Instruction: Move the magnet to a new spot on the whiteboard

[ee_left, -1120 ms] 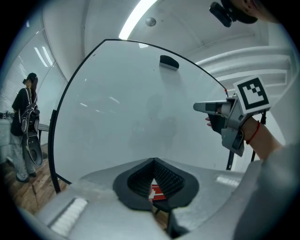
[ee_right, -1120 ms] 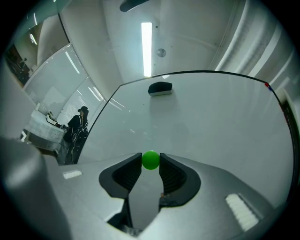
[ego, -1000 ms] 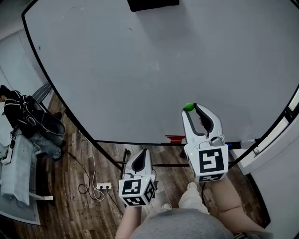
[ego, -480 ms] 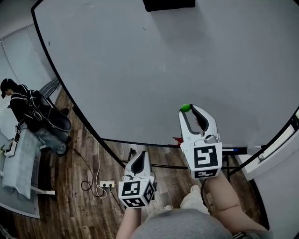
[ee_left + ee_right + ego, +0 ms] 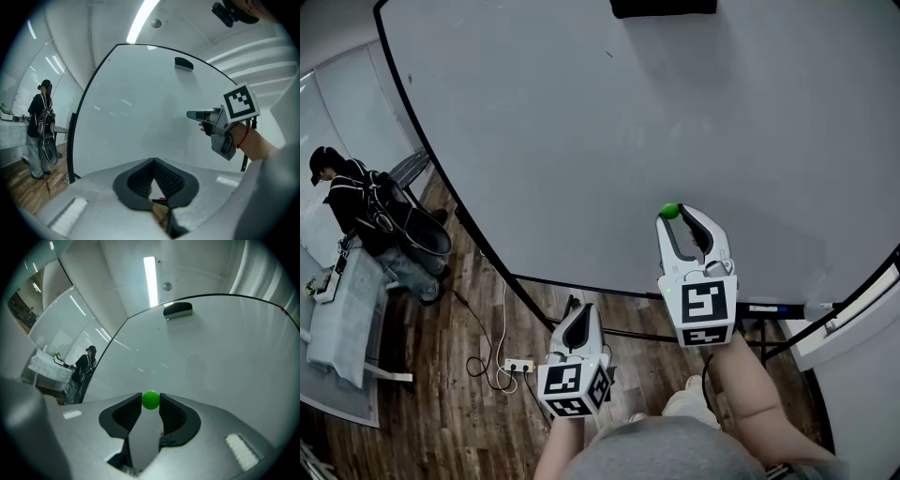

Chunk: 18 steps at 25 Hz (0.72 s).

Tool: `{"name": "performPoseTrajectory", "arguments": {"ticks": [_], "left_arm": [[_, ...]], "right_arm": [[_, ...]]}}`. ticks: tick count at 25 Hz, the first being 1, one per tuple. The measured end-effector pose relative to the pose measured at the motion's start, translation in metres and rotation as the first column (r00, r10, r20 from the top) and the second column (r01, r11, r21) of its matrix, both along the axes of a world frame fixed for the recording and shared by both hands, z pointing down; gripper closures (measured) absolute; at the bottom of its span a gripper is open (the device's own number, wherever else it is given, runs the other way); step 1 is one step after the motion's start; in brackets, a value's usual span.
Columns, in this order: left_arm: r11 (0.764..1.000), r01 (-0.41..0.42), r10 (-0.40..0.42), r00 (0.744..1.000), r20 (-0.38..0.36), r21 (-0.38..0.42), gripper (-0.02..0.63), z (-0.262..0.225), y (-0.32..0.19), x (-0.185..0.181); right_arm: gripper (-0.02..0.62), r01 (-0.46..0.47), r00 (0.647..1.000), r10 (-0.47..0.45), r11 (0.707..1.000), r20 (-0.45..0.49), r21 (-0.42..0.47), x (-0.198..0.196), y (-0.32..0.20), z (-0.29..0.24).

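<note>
A small green ball magnet (image 5: pixel 670 210) is pinched at the tips of my right gripper (image 5: pixel 674 215), which is shut on it in front of the lower part of the whiteboard (image 5: pixel 609 131). From the right gripper view, the magnet (image 5: pixel 150 400) sits between the two black pads (image 5: pixel 133 409); I cannot tell whether it touches the board. My left gripper (image 5: pixel 581 315) hangs lower, below the board's bottom edge, its jaws shut with nothing in them (image 5: pixel 153 162). The left gripper view shows the right gripper (image 5: pixel 191 114) at the right.
A black eraser (image 5: pixel 661 6) sticks to the top of the board. The board's tray holds a marker (image 5: pixel 766 307). A person (image 5: pixel 356 202) stands by a table at the left. A power strip (image 5: pixel 520 366) and cables lie on the wooden floor.
The head view has swung left and the board's left edge sits further right in frame. My right gripper, still holding the magnet, has shifted slightly left; the left gripper stays low.
</note>
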<state>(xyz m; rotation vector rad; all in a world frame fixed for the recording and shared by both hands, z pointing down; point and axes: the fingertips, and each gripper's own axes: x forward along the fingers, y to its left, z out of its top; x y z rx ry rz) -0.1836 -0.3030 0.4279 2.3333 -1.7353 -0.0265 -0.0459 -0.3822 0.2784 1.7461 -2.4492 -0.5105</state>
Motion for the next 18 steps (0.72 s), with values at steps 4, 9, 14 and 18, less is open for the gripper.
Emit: {"name": "performPoseTrajectory", "arguments": {"ticks": [4,9,14,18], "left_arm": [[1.000,0.009,-0.009,1.000,0.001,0.000,0.609,0.000,-0.004,-0.003],[1.000,0.013,-0.013,1.000,-0.001,0.000,0.609,0.000,-0.009,-0.003],[1.000,0.011,-0.011,1.000,0.002,0.003,0.609,0.001,-0.010,-0.003],[1.000,0.007,-0.007,1.000,0.005,0.004,0.609,0.001,-0.012,-0.003]], "right_arm": [[0.474,-0.003,1.000,0.003,1.000,-0.012,-0.009,-0.002,-0.010,0.003],[0.474,-0.011,1.000,0.011,1.000,-0.024,-0.023,-0.001,-0.020,0.008],[0.474,-0.027,0.999,0.026,0.999,-0.032,-0.028,0.001,-0.026,0.012],[0.474,-0.038,0.999,0.037,0.999,-0.040,-0.032,0.000,-0.031,0.014]]}}
